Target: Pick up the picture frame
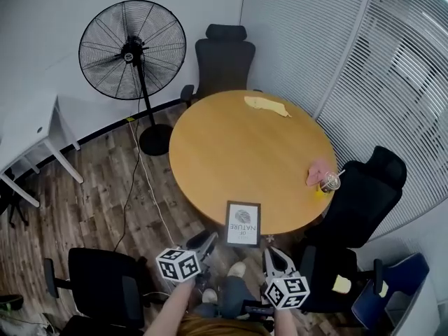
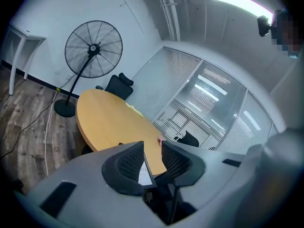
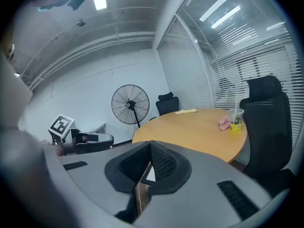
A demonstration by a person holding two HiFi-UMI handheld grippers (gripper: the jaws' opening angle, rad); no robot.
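Observation:
The picture frame (image 1: 243,224), black-edged with a white print, lies at the round table's (image 1: 231,152) near edge, its lower end past the rim. My left gripper (image 1: 208,240) hangs just left of the frame's lower corner. Its jaws stand apart in the left gripper view (image 2: 152,148), with the frame (image 2: 142,174) seen in the gap and no pad pressing on it. My right gripper (image 1: 275,255) is just below the frame's right corner. In the right gripper view its fingertips (image 3: 150,144) meet, and a strip of the frame (image 3: 148,173) shows behind them; contact is unclear.
A pink cloth (image 1: 317,171) and a drink cup (image 1: 330,183) sit at the table's right edge, a yellow cloth (image 1: 266,106) at the far side. Black office chairs (image 1: 222,60) (image 1: 364,194) (image 1: 105,278) ring the table. A standing fan (image 1: 133,47) is at the left.

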